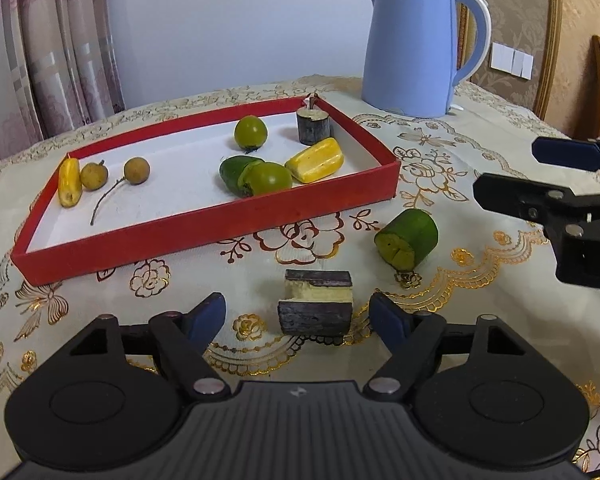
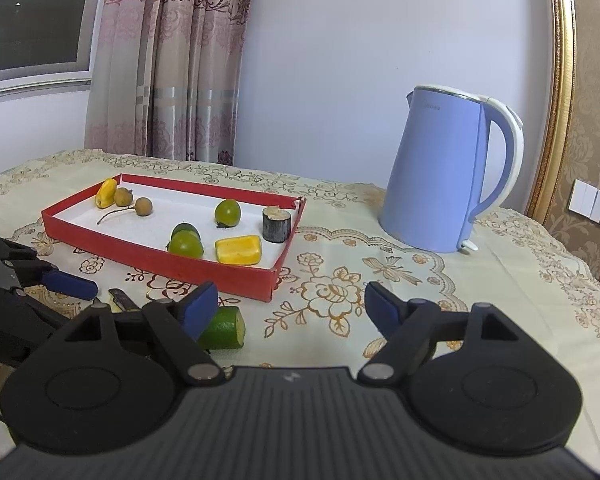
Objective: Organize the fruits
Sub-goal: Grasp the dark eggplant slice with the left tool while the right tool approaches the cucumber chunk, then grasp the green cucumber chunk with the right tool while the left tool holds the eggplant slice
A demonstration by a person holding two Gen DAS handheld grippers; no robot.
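Observation:
A red tray (image 1: 204,236) (image 2: 172,266) holds several fruits: yellow pieces, two brown longans, green fruits and a dark cane stub (image 1: 313,125) (image 2: 276,224). On the cloth in front of it lie a dark purple cane piece (image 1: 315,307) and a green cut piece (image 1: 407,243) (image 2: 224,328). My left gripper (image 1: 298,316) is open, its jaws on either side of the cane piece without touching it. My right gripper (image 2: 288,304) is open and empty, with the green piece just by its left finger. It also shows in the left wrist view (image 1: 512,172).
A blue electric kettle (image 1: 416,44) (image 2: 448,172) stands behind and right of the tray. The table has a cream cloth with gold flowers (image 2: 332,292). Curtains (image 2: 172,60) hang behind the table on the left, and a gold frame stands on the right.

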